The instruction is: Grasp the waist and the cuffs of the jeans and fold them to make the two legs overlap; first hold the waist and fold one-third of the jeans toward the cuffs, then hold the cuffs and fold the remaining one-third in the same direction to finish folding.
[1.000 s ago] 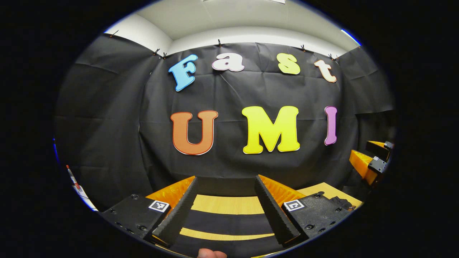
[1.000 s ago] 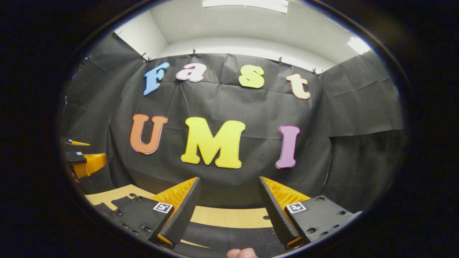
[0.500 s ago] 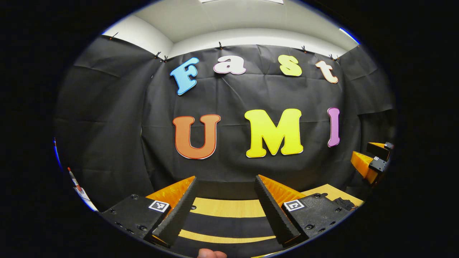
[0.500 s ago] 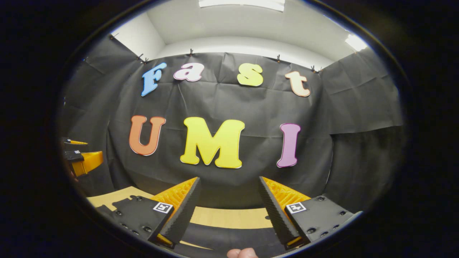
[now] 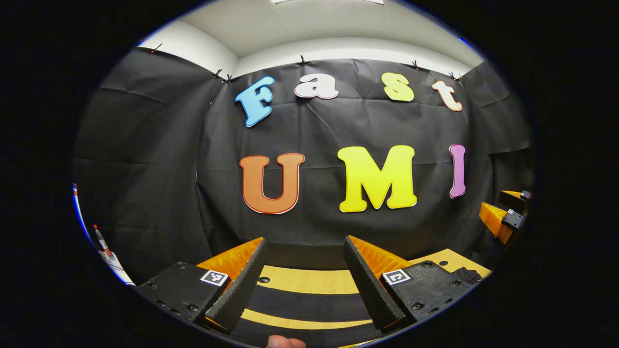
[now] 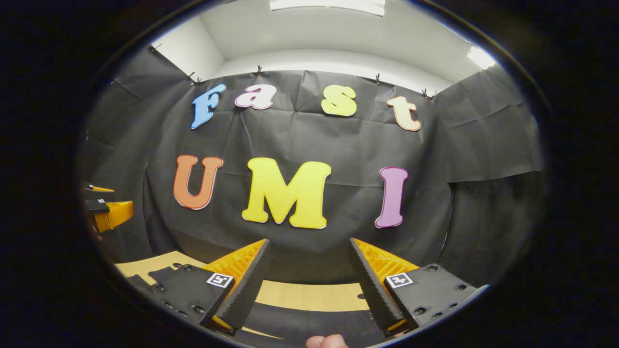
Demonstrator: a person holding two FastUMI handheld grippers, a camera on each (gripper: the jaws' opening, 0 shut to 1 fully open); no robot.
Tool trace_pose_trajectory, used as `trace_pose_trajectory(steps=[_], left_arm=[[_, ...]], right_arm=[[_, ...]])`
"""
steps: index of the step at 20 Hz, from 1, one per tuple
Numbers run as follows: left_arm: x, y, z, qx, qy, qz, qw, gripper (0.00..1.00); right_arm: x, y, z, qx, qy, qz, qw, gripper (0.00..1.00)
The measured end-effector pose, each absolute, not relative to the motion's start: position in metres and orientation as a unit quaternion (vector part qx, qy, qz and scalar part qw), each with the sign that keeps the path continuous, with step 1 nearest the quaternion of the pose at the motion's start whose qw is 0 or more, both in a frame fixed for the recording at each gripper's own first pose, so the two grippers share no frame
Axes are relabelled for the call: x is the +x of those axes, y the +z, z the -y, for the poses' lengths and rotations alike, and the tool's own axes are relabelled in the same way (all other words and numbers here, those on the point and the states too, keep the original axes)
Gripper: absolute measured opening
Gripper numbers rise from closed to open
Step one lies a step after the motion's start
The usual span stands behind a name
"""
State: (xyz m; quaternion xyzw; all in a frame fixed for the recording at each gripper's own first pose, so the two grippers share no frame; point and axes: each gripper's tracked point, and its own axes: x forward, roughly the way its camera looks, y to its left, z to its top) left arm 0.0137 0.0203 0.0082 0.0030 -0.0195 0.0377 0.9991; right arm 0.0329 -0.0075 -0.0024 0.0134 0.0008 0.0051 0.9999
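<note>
My left gripper (image 5: 304, 241) is open and held level over the wooden table (image 5: 309, 282), pointing at the booth's wall. A dark band (image 5: 304, 304) lies across the table between its fingers; it looks like dark cloth, but I cannot tell whether it is the jeans. My right gripper (image 6: 309, 240) is open too, above the table (image 6: 309, 296), with a similar dark band (image 6: 309, 321) below it. Each gripper also appears in the other's view: the right one (image 5: 505, 217) far right, the left one (image 6: 104, 210) far left. Nothing is between either pair of fingers.
A thumb tip pokes in at the bottom of the left gripper view (image 5: 285, 342) and of the right gripper view (image 6: 326, 341). A red-capped pen (image 5: 99, 236) and a white object are at the far left. The black cloth wall closes off the table's far side.
Both views have shifted only slightly; in the left gripper view the wall has drifted a little to the right. Both grippers stay open.
</note>
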Motion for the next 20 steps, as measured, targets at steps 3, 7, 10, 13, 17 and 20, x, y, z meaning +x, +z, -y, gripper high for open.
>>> trace_pose_trajectory(steps=[3, 7, 10, 13, 17, 20], left_arm=[[0.013, 0.004, -0.026, -0.002, 0.045, 0.015, 0.999, 1.0], [0.019, -0.015, -0.036, -0.009, 0.05, -0.007, 0.999, 1.0], [0.024, -0.034, -0.057, -0.018, 0.066, -0.032, 0.997, 1.0], [0.019, -0.065, -0.09, -0.024, 0.087, -0.07, 0.993, 1.0], [0.0, -0.125, -0.134, -0.046, 0.109, -0.143, 0.983, 1.0], [-0.032, -0.178, -0.166, -0.078, 0.134, -0.206, 0.966, 1.0]], right_arm=[[0.035, -0.007, 0.01, 0.015, 0.004, -0.008, 1.0, 0.98], [0.038, -0.019, 0.027, 0.005, -0.005, -0.019, 1.0, 0.98], [0.044, -0.039, 0.051, 0.0, -0.018, -0.041, 0.999, 0.99], [0.041, -0.063, 0.09, 0.0, -0.043, -0.073, 0.996, 0.98], [0.023, -0.117, 0.144, -0.005, -0.075, -0.148, 0.986, 0.98], [-0.001, -0.153, 0.188, 0.021, -0.108, -0.207, 0.972, 0.99]])
